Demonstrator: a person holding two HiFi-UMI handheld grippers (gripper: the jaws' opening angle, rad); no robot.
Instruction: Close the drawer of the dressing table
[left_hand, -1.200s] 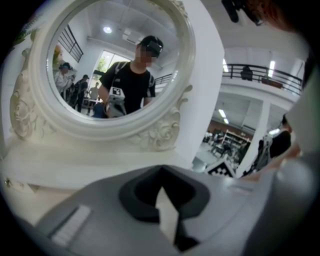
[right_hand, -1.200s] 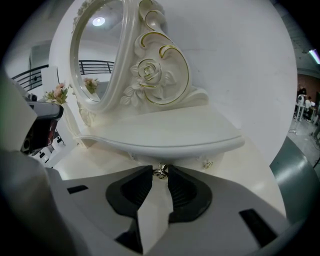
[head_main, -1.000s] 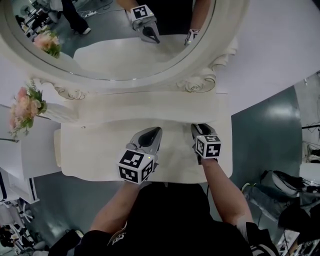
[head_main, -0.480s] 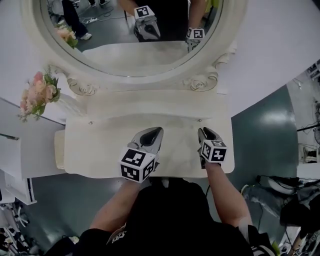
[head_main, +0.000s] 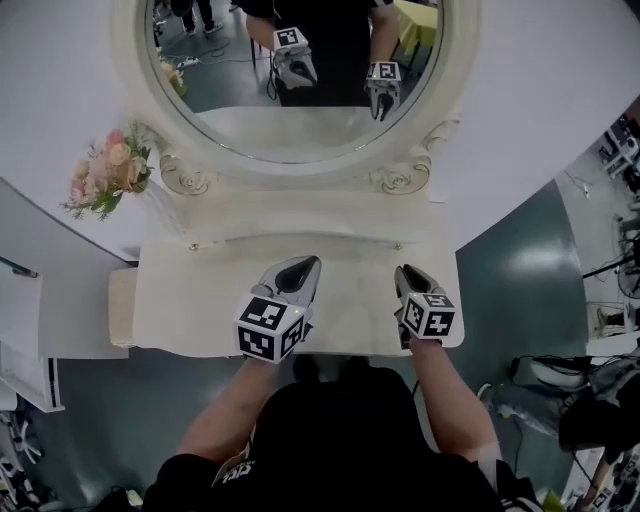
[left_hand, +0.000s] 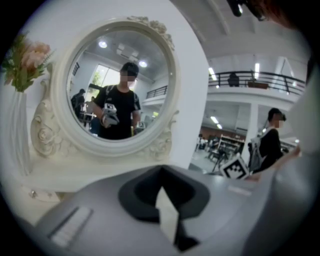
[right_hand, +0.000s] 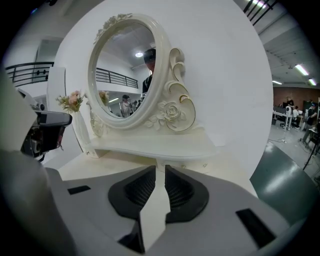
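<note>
The cream dressing table (head_main: 350, 300) stands below me with its oval mirror (head_main: 300, 80) at the back. No drawer shows in any view; the tabletop's front edge (head_main: 340, 347) hides what lies beneath it. My left gripper (head_main: 306, 264) hovers over the front middle of the top, its jaws meeting at the tip (left_hand: 161, 171) with nothing in them. My right gripper (head_main: 405, 270) hovers over the front right. Its jaws (right_hand: 160, 167) are closing, with a narrow gap between the ribbed pads and nothing in it. Both point toward the mirror (right_hand: 125, 70).
A bunch of pink flowers (head_main: 105, 180) stands at the table's back left. A low shelf (right_hand: 155, 145) runs under the mirror. A white side unit (head_main: 30, 330) stands to the left, with bags and cables (head_main: 590, 400) on the floor to the right. A person with a backpack (left_hand: 270, 145) stands off to the right.
The table looks smaller and more of the mirror shows in the head view. Both grippers have lifted a little and stay over the front of the tabletop.
</note>
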